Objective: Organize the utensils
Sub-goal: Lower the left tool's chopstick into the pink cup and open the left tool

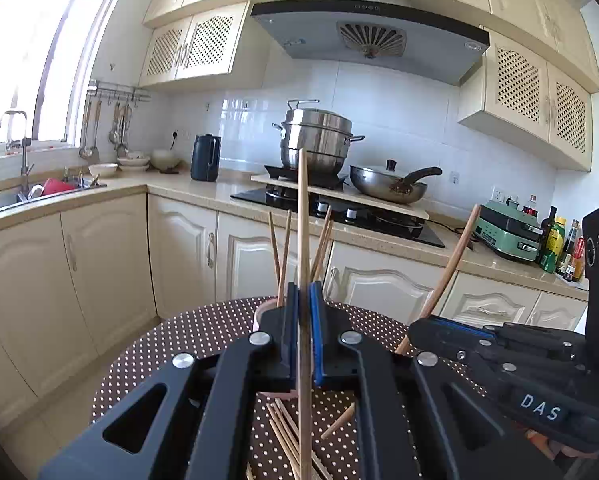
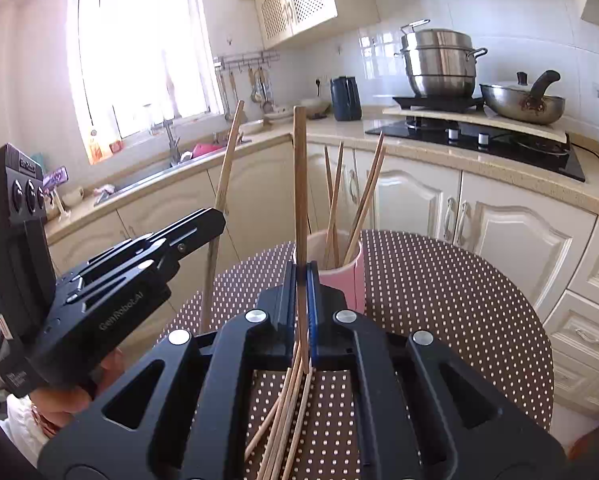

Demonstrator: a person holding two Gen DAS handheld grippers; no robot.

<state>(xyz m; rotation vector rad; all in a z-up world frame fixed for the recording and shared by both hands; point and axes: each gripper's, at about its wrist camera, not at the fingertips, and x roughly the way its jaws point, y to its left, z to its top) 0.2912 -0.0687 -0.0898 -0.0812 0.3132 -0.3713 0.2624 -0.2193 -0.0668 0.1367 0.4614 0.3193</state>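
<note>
My left gripper (image 1: pixel 303 300) is shut on a wooden chopstick (image 1: pixel 303 216) held upright above the dotted table (image 1: pixel 187 336). My right gripper (image 2: pixel 301 280) is shut on another upright chopstick (image 2: pixel 300 184); in the left wrist view it (image 1: pixel 413 330) sits to the right with its chopstick (image 1: pixel 455 252) tilted. The left gripper also shows in the right wrist view (image 2: pixel 215 220). A pink cup (image 2: pixel 349 276) holding several chopsticks stands just beyond both grippers; only its rim (image 1: pixel 264 309) shows in the left wrist view. Loose chopsticks (image 2: pixel 287 408) lie on the table beneath the grippers.
The round brown table with white dots (image 2: pixel 439 300) stands before cream cabinets (image 1: pixel 107 264). On the counter are a stove with a steamer pot (image 1: pixel 315 140), a wok (image 1: pixel 387 186), a dark kettle (image 1: pixel 206 157) and a sink (image 1: pixel 31 196).
</note>
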